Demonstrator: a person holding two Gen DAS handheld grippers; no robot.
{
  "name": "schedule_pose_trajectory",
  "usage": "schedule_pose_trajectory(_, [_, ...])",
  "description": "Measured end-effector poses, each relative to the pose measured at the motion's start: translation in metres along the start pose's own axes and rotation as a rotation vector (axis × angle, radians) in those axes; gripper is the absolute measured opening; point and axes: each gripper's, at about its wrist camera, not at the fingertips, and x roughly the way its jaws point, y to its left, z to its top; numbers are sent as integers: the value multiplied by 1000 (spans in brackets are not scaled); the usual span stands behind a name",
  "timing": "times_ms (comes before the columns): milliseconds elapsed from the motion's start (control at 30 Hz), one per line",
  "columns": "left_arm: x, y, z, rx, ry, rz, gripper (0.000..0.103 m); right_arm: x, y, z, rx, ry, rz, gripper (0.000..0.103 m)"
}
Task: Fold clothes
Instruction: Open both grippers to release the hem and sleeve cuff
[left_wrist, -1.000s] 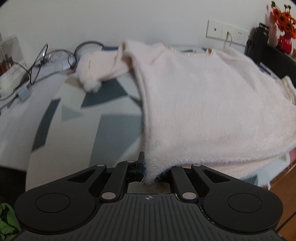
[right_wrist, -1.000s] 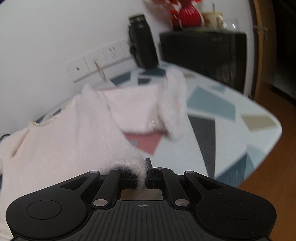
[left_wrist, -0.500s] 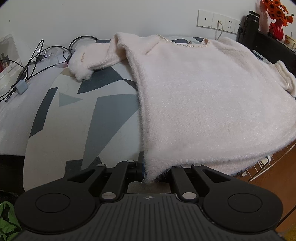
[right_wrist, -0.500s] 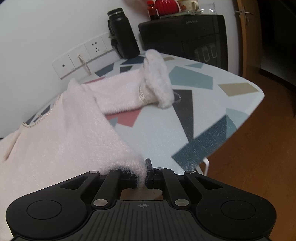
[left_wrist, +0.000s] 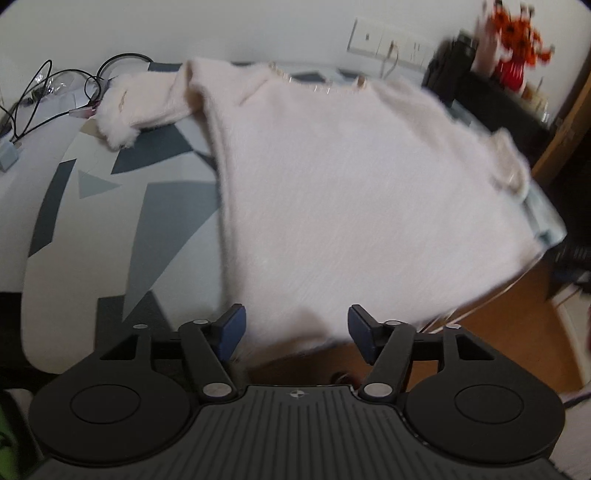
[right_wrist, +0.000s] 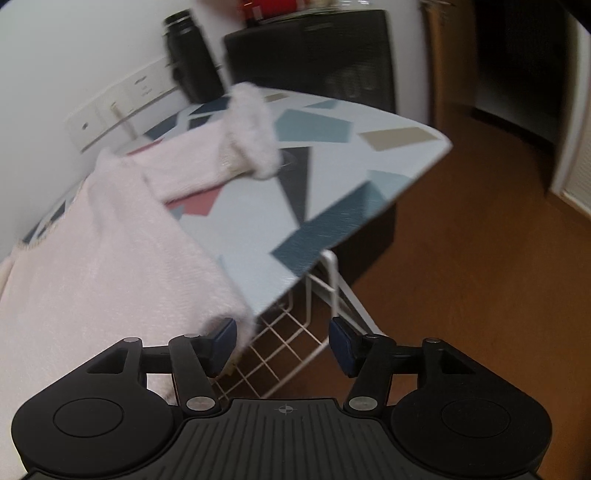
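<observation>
Half a second before, both grippers were pinched on the hem of the fluffy pink sweater (left_wrist: 351, 206). Now the left gripper (left_wrist: 295, 326) and the right gripper (right_wrist: 282, 341) were opening, their fingers pressing on nothing; the right one's left finger (right_wrist: 223, 338) stood just at the hem's corner. The sweater lay spread flat on the patterned counter (right_wrist: 332, 177), hem overhanging the near edge, so it looked ready for its first fold

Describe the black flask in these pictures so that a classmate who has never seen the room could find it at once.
Start at the ironing board with its geometric cover and follow it to the wall end. Between the white wall sockets and the black cabinet stands the black flask, upright, tall and cylindrical, the only dark thing against the white wall.
</observation>
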Motion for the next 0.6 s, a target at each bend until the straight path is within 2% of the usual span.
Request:
schedule_pose_trajectory(100, [-9, -5, 17, -48, -74, -71, 72, -17, -5, 15, 93, -43, 11, 54])
schedule_pose_trajectory(200, [-10, -15, 38, -92, -175, -135, 81, -26, 4, 41, 145, -92, 66, 57])
schedule_pose_trajectory(267, [-1, -29, 53, -86, -221, -125, 86, -26, 11, 60, 182, -116, 120, 68])
schedule_pose_trajectory(400, [30, -63, 79, -43, -278, -87, 88, 4, 21, 81, 269, -86, 240, 69])
schedule_pose_trajectory(467, [54, -80, 92, -30, -275, -63, 88, 33, 29, 86, 297, -71, 263, 69])
schedule_pose_trajectory(600, [105, -108, 116, -5, -215, -15, 89, 92, 41, 96, 378, -34, 277, 68])
